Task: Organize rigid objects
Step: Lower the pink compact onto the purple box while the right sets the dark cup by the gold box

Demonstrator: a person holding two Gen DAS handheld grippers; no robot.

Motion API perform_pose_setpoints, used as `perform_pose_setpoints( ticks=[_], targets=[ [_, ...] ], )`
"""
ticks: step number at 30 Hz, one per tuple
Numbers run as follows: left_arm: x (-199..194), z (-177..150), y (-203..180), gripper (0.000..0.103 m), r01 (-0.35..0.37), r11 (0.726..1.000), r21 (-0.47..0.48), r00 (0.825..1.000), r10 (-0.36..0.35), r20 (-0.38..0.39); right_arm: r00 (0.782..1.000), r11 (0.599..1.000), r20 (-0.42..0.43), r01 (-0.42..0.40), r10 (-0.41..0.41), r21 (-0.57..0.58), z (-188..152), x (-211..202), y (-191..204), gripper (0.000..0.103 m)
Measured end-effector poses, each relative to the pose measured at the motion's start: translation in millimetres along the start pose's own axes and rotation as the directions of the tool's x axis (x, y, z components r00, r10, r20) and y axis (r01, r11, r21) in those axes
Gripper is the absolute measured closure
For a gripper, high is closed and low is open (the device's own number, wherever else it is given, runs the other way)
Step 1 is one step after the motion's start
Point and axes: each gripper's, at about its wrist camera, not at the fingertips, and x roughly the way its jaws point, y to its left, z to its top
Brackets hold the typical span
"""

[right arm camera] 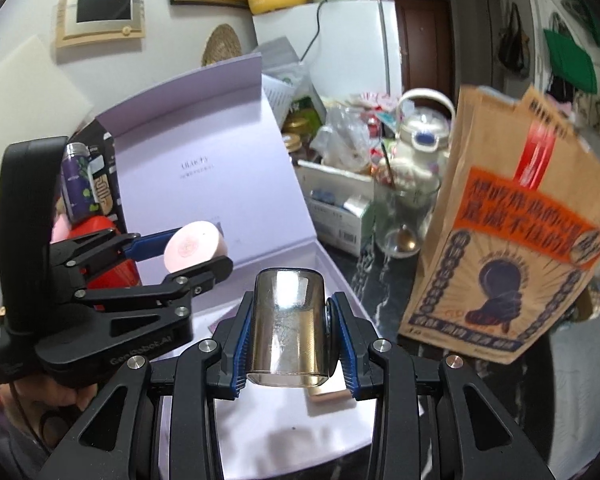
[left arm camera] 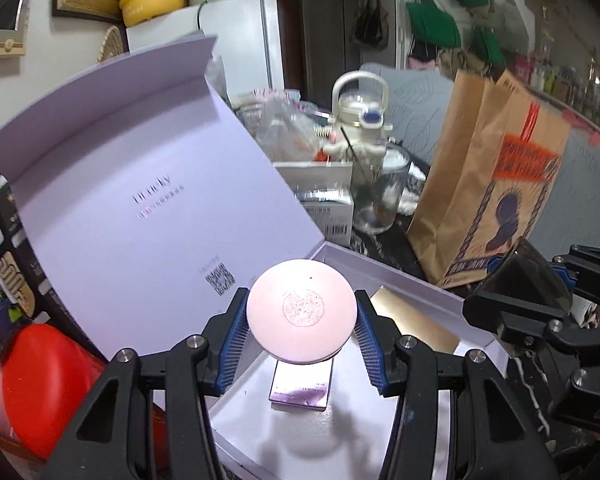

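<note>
My left gripper [left arm camera: 302, 322] is shut on a round pink compact [left arm camera: 301, 317] and holds it above an open lavender box [left arm camera: 380, 268]. The compact also shows in the right wrist view [right arm camera: 194, 246], held in the left gripper [right arm camera: 196, 250]. My right gripper [right arm camera: 288, 338] is shut on a smoky glass cup [right arm camera: 288, 328], above the box's [right arm camera: 332, 268] front right part. The right gripper [left arm camera: 540, 292] and cup [left arm camera: 528, 276] show at the right of the left wrist view. A shiny purple card [left arm camera: 300, 386] and a gold card [left arm camera: 416, 320] lie in the box.
The box lid [left arm camera: 140, 184] stands open at the back left. A brown paper bag [right arm camera: 512, 240] stands to the right. A clear glass with a spoon [right arm camera: 400, 216], a white kettle [right arm camera: 420, 140], small cartons [right arm camera: 340, 200] and a red container [left arm camera: 48, 384] crowd the dark table.
</note>
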Motion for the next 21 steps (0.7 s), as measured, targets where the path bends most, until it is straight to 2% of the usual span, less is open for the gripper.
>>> perform_pose_setpoints(
  ticks=[7, 13, 21],
  targets=[
    [27, -9, -5, 0.053, -0.01, 1.0, 0.016, 0.997, 0.011, -0.076, 0.997, 1.0, -0.071, 0.005, -0.005, -0.003, -7, 23, -7, 0.067],
    [49, -14, -3, 0.053, 0.016, 1.0, -0.013, 0.988, -0.018, -0.154, 0.992, 1.0, -0.126, 0.004, -0.005, -0.008, -15, 43, -7, 0.067],
    [63, -20, -4, 0.053, 0.004, 1.0, 0.002, 0.979, -0.004, -0.202, 0.987, 0.999, -0.16, 0.028, -0.031, -0.019, -20, 61, -8, 0.067]
  ],
)
